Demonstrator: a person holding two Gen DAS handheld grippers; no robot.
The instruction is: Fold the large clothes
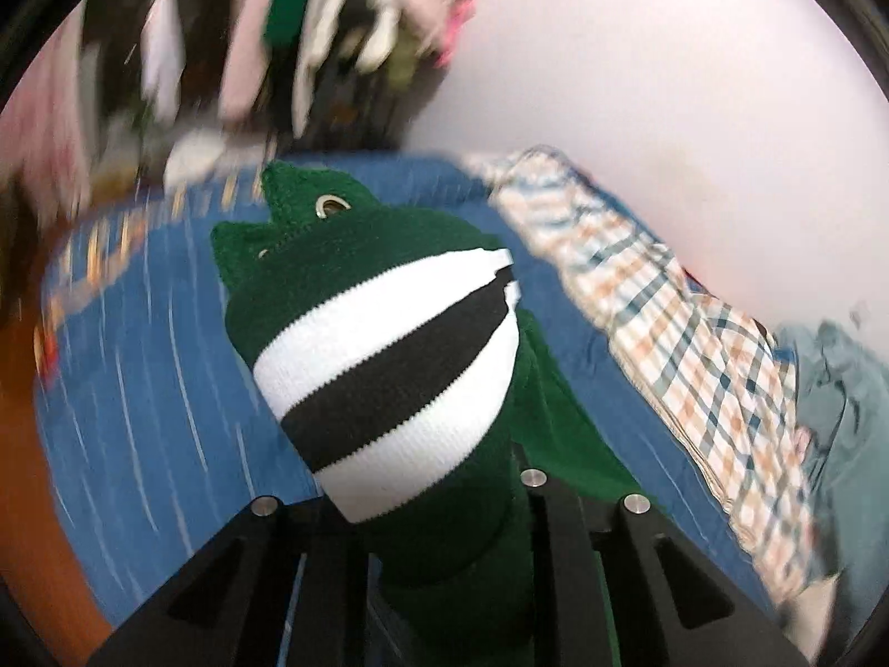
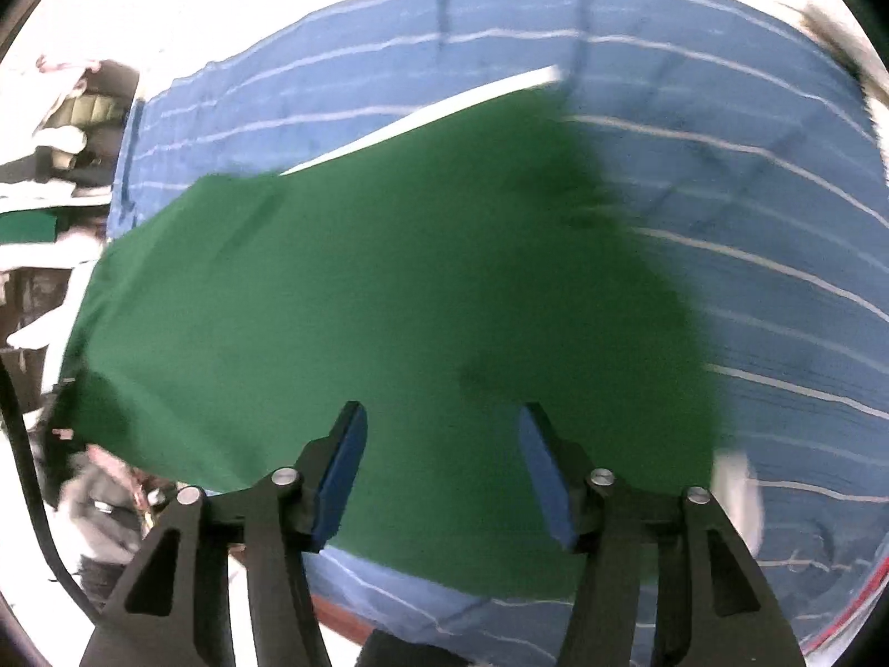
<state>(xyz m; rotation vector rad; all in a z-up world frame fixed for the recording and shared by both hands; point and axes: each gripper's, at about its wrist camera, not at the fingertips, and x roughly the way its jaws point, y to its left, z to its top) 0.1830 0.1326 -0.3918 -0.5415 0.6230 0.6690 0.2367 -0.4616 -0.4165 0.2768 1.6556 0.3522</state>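
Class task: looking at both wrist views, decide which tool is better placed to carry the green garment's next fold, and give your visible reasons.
Left. The left tool is shut on the green garment at its striped band, bunched and lifted. The right tool stands open above the cloth, gripping nothing.

Your left tongs point(image 1: 444, 544) were closed on a bunched part of the knit garment point(image 1: 389, 344), which rose up right in front of that camera. The rest of it lay spread on the striped cloth point(image 1: 139, 389) over the table. To the right of the garment, on the same cloth, lay a checked shirt point(image 1: 694, 344), and another piece of clothing point(image 1: 839, 389) lay right of that, by the wall point(image 1: 639, 55). Behind the table, more clothes point(image 1: 250, 28) hung in a row. Your right tongs point(image 2: 441, 461) stood open above the spread garment.
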